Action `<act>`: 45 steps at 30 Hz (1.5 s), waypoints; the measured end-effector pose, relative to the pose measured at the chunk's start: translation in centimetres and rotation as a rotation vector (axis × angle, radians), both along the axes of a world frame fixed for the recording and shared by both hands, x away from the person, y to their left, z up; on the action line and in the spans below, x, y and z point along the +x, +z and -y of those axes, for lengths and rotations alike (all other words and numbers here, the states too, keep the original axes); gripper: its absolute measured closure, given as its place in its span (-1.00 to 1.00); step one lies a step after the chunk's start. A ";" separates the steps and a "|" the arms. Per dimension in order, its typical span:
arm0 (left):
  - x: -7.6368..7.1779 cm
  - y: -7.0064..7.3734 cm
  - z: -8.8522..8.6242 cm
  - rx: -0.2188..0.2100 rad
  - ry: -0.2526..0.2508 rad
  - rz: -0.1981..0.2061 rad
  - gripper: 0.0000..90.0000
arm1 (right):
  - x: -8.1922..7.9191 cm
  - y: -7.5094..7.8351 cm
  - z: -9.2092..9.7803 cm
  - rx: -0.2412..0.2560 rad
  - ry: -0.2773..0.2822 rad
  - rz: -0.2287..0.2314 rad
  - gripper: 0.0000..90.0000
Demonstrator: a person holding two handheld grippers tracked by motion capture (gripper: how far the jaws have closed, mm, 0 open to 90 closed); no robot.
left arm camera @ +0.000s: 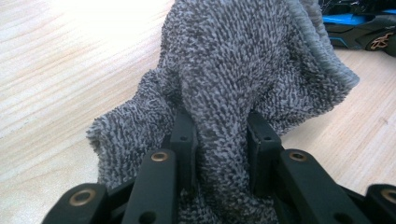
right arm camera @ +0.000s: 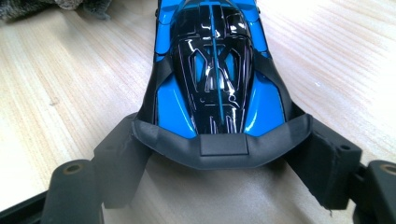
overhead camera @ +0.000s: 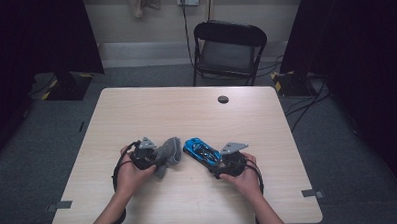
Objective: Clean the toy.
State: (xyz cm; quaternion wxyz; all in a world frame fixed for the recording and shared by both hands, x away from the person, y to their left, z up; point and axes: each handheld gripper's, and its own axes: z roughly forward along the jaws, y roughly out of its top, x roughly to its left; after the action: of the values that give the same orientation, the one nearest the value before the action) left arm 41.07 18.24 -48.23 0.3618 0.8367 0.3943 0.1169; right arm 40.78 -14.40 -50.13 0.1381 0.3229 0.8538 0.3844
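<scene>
Pinching a soft grey knitted sock point(left arm camera: 243, 70), the left gripper point(overhead camera: 149, 157) has its jaws closed on a bunched fold of fabric; expect it to sag and stretch, so grab thick folds, not the ribbed cuff edge. Right gripper point(overhead camera: 227, 161) has its jaws set against both sides of the rear wing of a glossy blue-and-black toy sports car point(right arm camera: 212, 79), holding it. Car looks light, rigid, slick paint, probably rolls on its wheels; the matte tail is the better hold. Both items sit mid-table on the pale wooden tabletop point(overhead camera: 186, 112), sock just left of car, near but apart.
</scene>
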 end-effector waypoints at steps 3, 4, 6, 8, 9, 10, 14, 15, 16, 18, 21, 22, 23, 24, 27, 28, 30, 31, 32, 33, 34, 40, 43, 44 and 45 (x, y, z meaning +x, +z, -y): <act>0.0 0.0 0.0 -0.003 0.003 0.002 0.53 | 0.0 0.0 0.2 0.026 0.004 -0.019 -0.52; 0.0 0.0 0.0 0.000 0.001 0.005 0.53 | 0.0 0.0 0.3 0.031 0.004 -0.022 -0.54; -0.1 0.0 0.1 0.009 -0.001 0.009 0.53 | 0.0 0.1 0.4 0.049 0.002 -0.022 -0.58; -0.1 0.0 0.1 0.011 -0.003 0.011 0.52 | 0.0 0.3 0.6 0.058 0.001 -0.025 -0.60; -0.1 0.0 0.1 0.010 -0.003 0.010 0.52 | 0.0 0.5 0.6 0.059 0.005 -0.026 -0.59; -0.1 0.0 0.1 0.009 -0.002 0.010 0.52 | -0.1 0.6 0.7 0.048 0.007 -0.020 -0.59; -0.1 -0.1 0.1 0.008 -0.003 0.013 0.52 | -0.1 1.4 0.9 0.046 0.019 -0.019 -0.58; -0.1 -0.1 0.1 0.008 -0.002 0.013 0.52 | -0.1 1.7 0.9 0.044 0.024 -0.016 -0.57; -0.1 0.0 0.1 0.011 -0.004 0.013 0.52 | -0.1 2.0 0.9 0.052 0.029 -0.018 -0.56; -0.1 0.0 0.2 0.014 -0.002 0.013 0.52 | 0.0 2.6 0.8 0.049 0.027 -0.007 -0.54; -0.2 0.0 0.2 0.018 -0.003 0.016 0.52 | 0.5 3.2 0.6 0.059 0.013 0.002 -0.51; -0.2 0.0 0.2 0.022 -0.006 0.018 0.52 | 0.7 3.3 0.4 0.061 0.012 0.001 -0.49; -0.2 0.0 0.2 0.024 -0.006 0.020 0.52 | 1.0 3.4 0.3 0.059 0.008 -0.005 -0.48; -0.2 0.0 0.2 0.026 -0.006 0.021 0.52 | 1.4 3.3 0.1 0.052 -0.004 -0.003 -0.47; -0.2 0.0 0.2 0.023 -0.008 0.020 0.52 | 2.0 3.2 -0.3 0.048 -0.007 -0.012 -0.40; -0.2 0.0 0.2 0.021 -0.008 0.018 0.52 | 2.2 3.2 -0.4 0.043 -0.005 -0.010 -0.37; -0.1 0.0 0.2 0.023 -0.009 0.020 0.52 | 2.4 3.1 -0.6 0.021 -0.003 -0.005 -0.32; -0.1 0.0 0.2 0.023 -0.009 0.020 0.52 | 2.5 3.0 -0.6 0.021 -0.001 -0.011 -0.32; -0.1 0.0 0.2 0.025 -0.010 0.021 0.52 | 2.6 2.9 -0.6 0.024 0.002 -0.023 -0.32; -0.2 0.0 0.3 0.021 -0.009 0.018 0.52 | 2.6 2.6 -0.6 0.014 0.001 -0.029 -0.33; -0.2 0.0 0.3 0.031 -0.012 0.021 0.52 | 2.6 2.4 -0.6 0.021 -0.002 -0.031 -0.31; -0.2 0.0 0.5 0.037 -0.012 0.025 0.52 | 2.5 1.9 0.0 0.091 -0.004 -0.061 -0.17; -0.2 0.1 0.5 0.040 -0.010 0.024 0.52 | 2.4 1.7 0.2 0.118 -0.004 -0.072 -0.12; -0.2 0.2 0.5 0.041 -0.015 0.020 0.52 | 2.4 1.7 0.2 0.119 -0.006 -0.072 -0.12; -0.2 0.2 0.6 0.030 -0.020 0.012 0.53 | 2.4 1.7 0.2 0.117 -0.006 -0.072 -0.12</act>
State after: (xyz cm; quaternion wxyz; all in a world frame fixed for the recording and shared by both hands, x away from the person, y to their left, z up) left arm 40.87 17.61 -48.04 0.3528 0.8452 0.3818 0.1241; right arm 43.15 -14.56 -48.41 0.0895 0.3466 0.8333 0.4213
